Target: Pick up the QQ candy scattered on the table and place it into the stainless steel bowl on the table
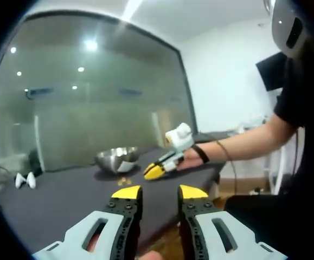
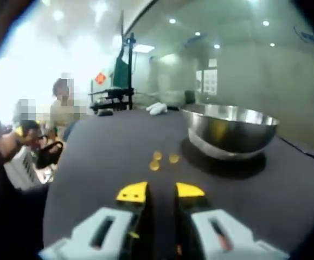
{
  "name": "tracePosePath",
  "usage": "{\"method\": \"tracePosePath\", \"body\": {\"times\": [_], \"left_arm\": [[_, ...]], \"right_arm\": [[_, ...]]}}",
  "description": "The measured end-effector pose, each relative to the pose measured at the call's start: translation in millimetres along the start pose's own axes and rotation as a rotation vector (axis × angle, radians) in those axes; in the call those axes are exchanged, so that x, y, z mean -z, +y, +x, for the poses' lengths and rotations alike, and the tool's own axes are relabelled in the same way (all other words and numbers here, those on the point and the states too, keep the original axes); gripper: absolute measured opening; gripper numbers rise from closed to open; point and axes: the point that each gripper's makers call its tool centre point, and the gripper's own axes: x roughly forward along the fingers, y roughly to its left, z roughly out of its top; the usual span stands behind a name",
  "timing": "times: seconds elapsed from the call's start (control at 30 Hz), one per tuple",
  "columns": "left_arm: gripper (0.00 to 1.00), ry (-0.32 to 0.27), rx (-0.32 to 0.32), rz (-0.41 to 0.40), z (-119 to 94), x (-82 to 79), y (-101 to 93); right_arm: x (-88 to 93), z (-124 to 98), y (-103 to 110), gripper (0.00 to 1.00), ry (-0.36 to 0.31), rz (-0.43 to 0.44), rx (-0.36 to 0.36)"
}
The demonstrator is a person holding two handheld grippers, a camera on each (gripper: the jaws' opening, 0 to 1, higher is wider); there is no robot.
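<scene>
So, going left to right in the left gripper view: a small white object (image 1: pixel 25 180) sits on the far left of the dark table (image 1: pixel 64 200), over by the glass wall (image 1: pixel 91 92). The stainless steel bowl (image 1: pixel 116 159) is further right, toward the far side of the table, with a few QQ candies (image 1: pixel 124 181) lying on the tabletop just in front of it. Right of those is the right gripper (image 1: pixel 154 172), held low over the table by the person's hand (image 1: pixel 189 159), yellow tips together as far as I can see and pointing at the candies. The person's forearm (image 1: pixel 243 143) runs off to the right. Nearest the camera, the left gripper (image 1: pixel 160 193) has its jaws spread with a clear gap and nothing between them, hanging at the near edge of the table.

In the right gripper view, some people (image 2: pixel 43 135) are off to the left past the table edge, with a stand (image 2: pixel 121 81) further back. Three candies (image 2: pixel 162 160) lie in a little cluster mid-table, apart from the bowl (image 2: pixel 230 130), which is just to their right. The right gripper (image 2: pixel 160 193) is near and short of the candies, tips slightly apart here, holding nothing.
</scene>
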Motion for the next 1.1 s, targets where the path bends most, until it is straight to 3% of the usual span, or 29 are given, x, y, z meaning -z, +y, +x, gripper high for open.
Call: {"method": "tracePosePath", "body": {"times": [0.53,0.73,1.1], "left_arm": [[0.28,0.019,-0.035,-0.001,-11,6.4,12.0],[0.28,0.019,-0.048,-0.005,-14,7.3,15.5],[0.28,0.018,-0.055,-0.006,-14,7.5,17.0]], "right_arm": [[-9.9,50,17,0.19,0.027,-0.019,-0.074],[-10.4,54,8,0.10,0.032,-0.006,-0.041],[-11.1,51,9,0.09,0.021,-0.039,-0.026]]}}
